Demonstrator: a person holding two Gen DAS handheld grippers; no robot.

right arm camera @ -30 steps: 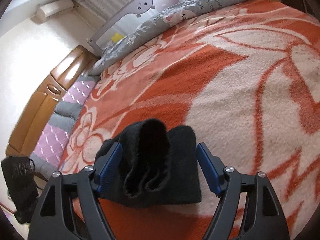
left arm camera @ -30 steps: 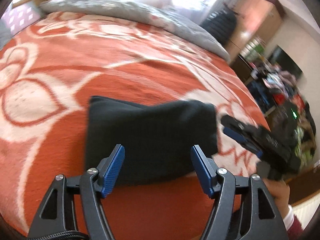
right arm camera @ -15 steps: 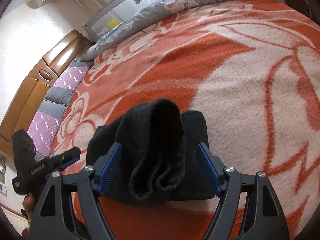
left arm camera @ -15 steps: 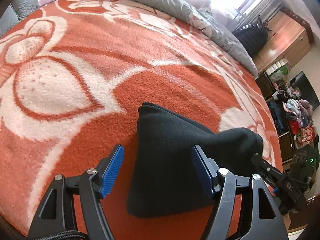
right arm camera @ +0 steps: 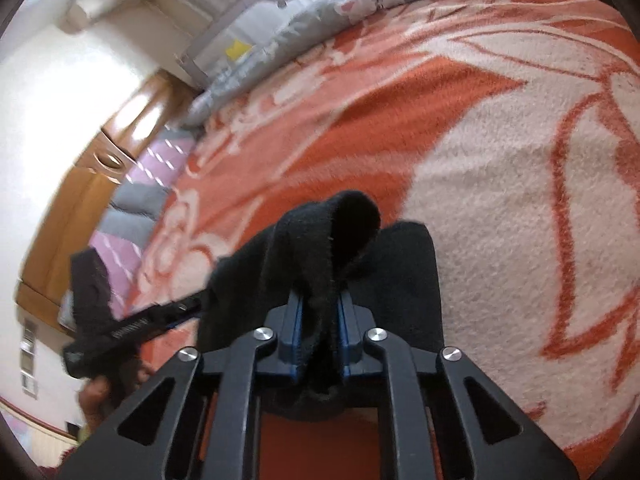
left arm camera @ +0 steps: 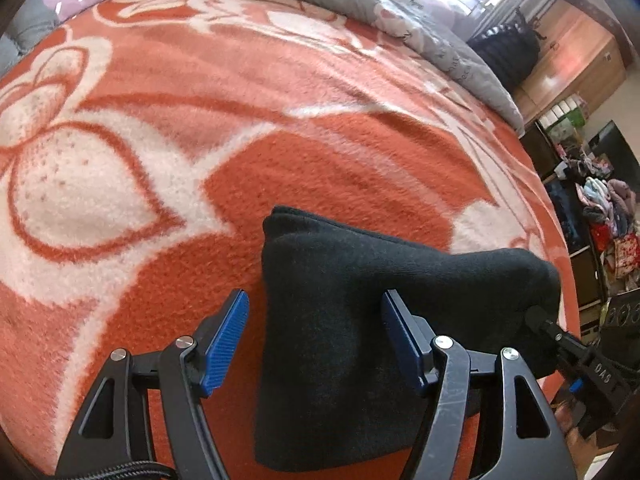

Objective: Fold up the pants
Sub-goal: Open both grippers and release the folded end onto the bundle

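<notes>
Now the right hand-held gripper [right arm camera: 318, 322], angled downward, is closing on the black pants [right arm camera: 320, 256]; the left hand-held gripper [left arm camera: 316, 336] gapes wide.

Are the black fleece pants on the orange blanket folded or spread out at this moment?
Folded: the black fleece pants form a compact, layered bundle on the orange blanket, one bunched end pinched in the closing right gripper.

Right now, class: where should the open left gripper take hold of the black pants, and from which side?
The left gripper should pinch the pants' thick near-left folded edge, coming from above; it lies between the open pads, opposite the right gripper's closing pinch.
</notes>
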